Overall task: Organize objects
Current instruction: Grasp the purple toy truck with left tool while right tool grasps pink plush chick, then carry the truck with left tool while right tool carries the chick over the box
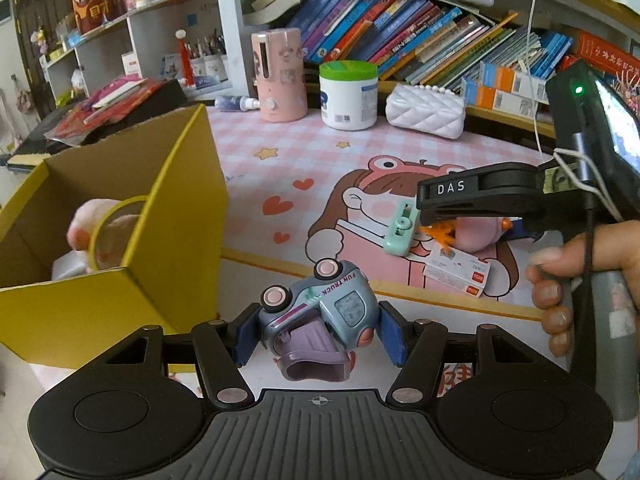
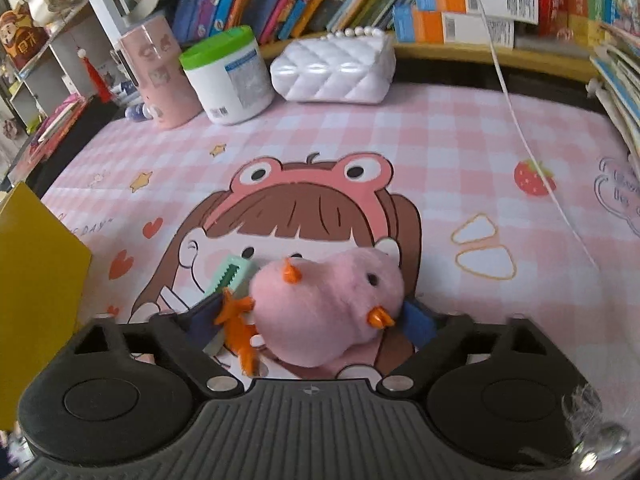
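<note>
A: What does the left gripper [image 1: 318,334] have?

B: A small blue-grey toy truck [image 1: 320,312], clamped between its blue pads and lying tipped on its side, pink wheels up, lilac bucket toward the camera. It hangs above the front edge of the bench [image 1: 280,152], just beside the open yellow cardboard box [image 1: 132,236].

A: Anything in the box?

B: A pink plush thing [image 1: 108,228] and a yellow ring [image 1: 110,232].

A: And the right gripper [image 2: 316,320]?

B: Its jaws stand wide around a pink plush chick [image 2: 328,304] with orange beak and feet, which lies on the pink checked mat [image 2: 440,152]. The chick sits between the pads; I cannot tell whether they touch it. A mint-green toothed piece [image 2: 230,274] lies just left of the chick.
</note>
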Motion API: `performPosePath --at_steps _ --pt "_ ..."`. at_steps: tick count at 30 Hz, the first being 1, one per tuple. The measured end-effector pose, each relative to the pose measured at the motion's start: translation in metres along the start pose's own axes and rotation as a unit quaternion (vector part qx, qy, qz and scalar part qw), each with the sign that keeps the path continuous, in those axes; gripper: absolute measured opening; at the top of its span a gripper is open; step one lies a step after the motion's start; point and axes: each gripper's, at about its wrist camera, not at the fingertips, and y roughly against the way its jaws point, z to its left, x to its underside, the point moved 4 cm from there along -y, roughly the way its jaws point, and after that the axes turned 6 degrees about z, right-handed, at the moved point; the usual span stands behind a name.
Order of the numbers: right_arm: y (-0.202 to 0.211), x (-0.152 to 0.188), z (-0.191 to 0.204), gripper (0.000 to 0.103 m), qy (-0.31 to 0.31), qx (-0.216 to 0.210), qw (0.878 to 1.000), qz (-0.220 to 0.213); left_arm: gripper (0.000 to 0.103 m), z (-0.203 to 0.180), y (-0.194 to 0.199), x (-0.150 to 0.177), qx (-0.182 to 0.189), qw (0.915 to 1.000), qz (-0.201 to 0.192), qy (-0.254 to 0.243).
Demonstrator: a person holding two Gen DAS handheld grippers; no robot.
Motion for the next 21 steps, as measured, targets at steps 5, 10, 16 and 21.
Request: performPosePath --at_steps 5,10,16,21 --pt "0.016 -0.003 0.0 0.076 0.002 0.001 1.0 -0.029 0.061 0.007 0.01 -0.001 -0.005 0.9999 -0.009 0.009" --pt "0.052 -0.001 -0.003 0.076 -0.014 0.007 0.997 -0.071 0.061 0.009 0.018 -0.003 0.005 0.9996 -0.023 0.016" --pt "0.101 0.018 -0.004 0.076 -0.027 0.02 0.994 -0.1 0.061 0.008 0.027 0.0 0.027 0.9989 -0.037 0.011" --pt "0.126 0.045 -0.001 0.076 -0.046 0.037 0.993 -0.099 0.061 0.012 0.039 0.006 0.047 0.9976 -0.05 0.008"
